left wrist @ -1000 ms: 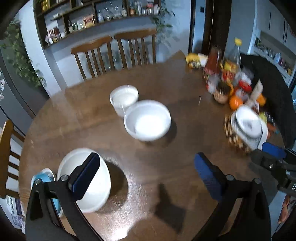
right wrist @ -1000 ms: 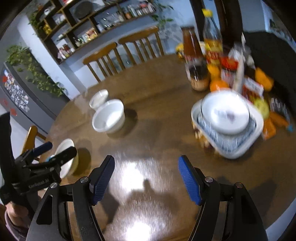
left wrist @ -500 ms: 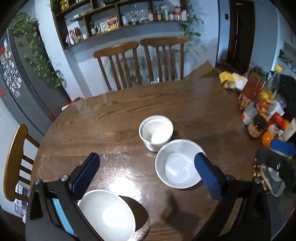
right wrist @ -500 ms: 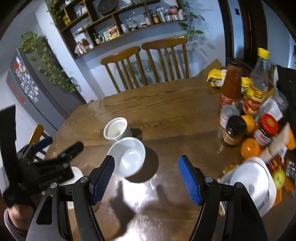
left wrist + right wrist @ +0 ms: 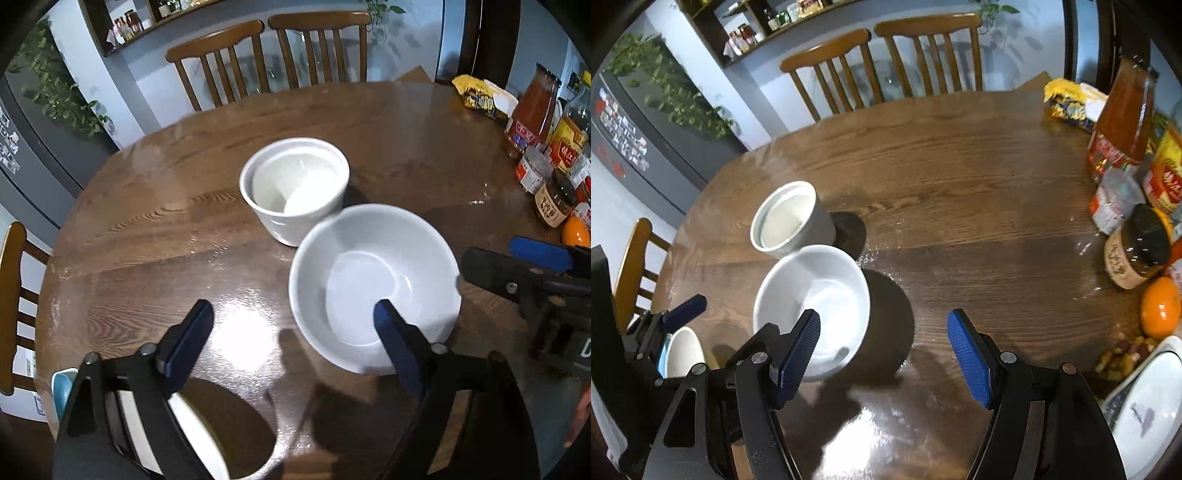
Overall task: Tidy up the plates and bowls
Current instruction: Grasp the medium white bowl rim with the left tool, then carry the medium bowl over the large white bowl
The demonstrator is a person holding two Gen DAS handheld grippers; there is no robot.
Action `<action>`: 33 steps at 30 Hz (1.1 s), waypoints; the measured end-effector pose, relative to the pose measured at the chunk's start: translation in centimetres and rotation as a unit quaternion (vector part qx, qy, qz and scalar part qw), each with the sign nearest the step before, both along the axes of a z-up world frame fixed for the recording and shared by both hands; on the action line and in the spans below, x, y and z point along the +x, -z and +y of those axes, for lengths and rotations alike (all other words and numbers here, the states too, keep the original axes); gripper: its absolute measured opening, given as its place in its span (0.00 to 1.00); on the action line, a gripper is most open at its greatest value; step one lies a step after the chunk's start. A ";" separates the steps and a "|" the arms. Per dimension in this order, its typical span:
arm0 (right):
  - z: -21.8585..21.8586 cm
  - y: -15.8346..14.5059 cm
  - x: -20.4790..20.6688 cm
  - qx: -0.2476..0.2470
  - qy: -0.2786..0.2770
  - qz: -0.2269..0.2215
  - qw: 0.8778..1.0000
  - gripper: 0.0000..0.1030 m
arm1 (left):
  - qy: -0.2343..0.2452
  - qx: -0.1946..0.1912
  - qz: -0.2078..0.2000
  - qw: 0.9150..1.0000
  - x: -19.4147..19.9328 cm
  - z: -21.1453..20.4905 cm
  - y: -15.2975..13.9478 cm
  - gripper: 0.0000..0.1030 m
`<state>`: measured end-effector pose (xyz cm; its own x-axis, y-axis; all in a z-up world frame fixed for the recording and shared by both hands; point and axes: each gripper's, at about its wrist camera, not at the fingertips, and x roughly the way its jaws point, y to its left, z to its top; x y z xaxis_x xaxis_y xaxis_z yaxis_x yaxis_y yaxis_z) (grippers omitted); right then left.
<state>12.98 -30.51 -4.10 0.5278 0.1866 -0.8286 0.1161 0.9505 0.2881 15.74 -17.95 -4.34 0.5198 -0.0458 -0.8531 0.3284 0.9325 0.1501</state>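
A wide white bowl (image 5: 373,284) sits mid-table, touching a taller white straight-sided bowl (image 5: 295,188) behind it; both show in the right wrist view, the wide bowl (image 5: 816,306) and the tall one (image 5: 786,221). My left gripper (image 5: 291,339) is open and empty, its right finger over the wide bowl's near rim. My right gripper (image 5: 882,354) is open and empty, its left finger over the same bowl's near side. Another white bowl (image 5: 192,432) lies under the left gripper at the table's near edge. A white plate on a patterned dish (image 5: 1145,406) sits at far right.
The round wooden table (image 5: 960,192) has jars, bottles, an orange (image 5: 1160,306) and snack packs (image 5: 484,99) crowded along its right side. Two wooden chairs (image 5: 273,55) stand at the far edge, another (image 5: 635,273) at the left. A blue-rimmed dish (image 5: 62,391) lies near left.
Both grippers have moved forward and down toward the two middle bowls, which now look much larger and nearer. Both stay open and empty. The right gripper has swung left, away from the stacked plate.
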 end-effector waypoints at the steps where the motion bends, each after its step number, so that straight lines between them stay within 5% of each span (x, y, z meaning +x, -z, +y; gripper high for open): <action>1: 0.0 0.2 0.1 0.002 -0.001 0.001 1.000 0.70 | 0.001 0.000 0.004 1.000 0.1 -0.1 0.3 0.76; 5: 0.1 1.2 0.5 0.008 -0.006 0.007 1.000 0.70 | 0.004 -0.005 0.014 1.000 0.5 -0.3 1.2 0.63; 16: 0.3 2.9 1.0 0.022 -0.023 0.019 0.999 0.33 | 0.009 -0.014 0.037 0.999 0.5 -1.0 2.7 0.27; 24: 0.8 3.4 1.1 0.024 -0.033 0.022 0.999 0.14 | 0.014 -0.019 0.037 0.999 0.3 -1.1 2.8 0.15; 33: 0.6 3.2 0.5 0.026 -0.029 0.015 0.999 0.10 | 0.015 -0.021 0.036 0.999 -0.2 -1.0 2.8 0.14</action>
<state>13.45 -29.90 -7.28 0.4902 0.2592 -0.8322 0.0704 0.9399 0.3342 15.49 -18.94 -7.17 0.4542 -0.0975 -0.8855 0.3647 0.9272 0.0850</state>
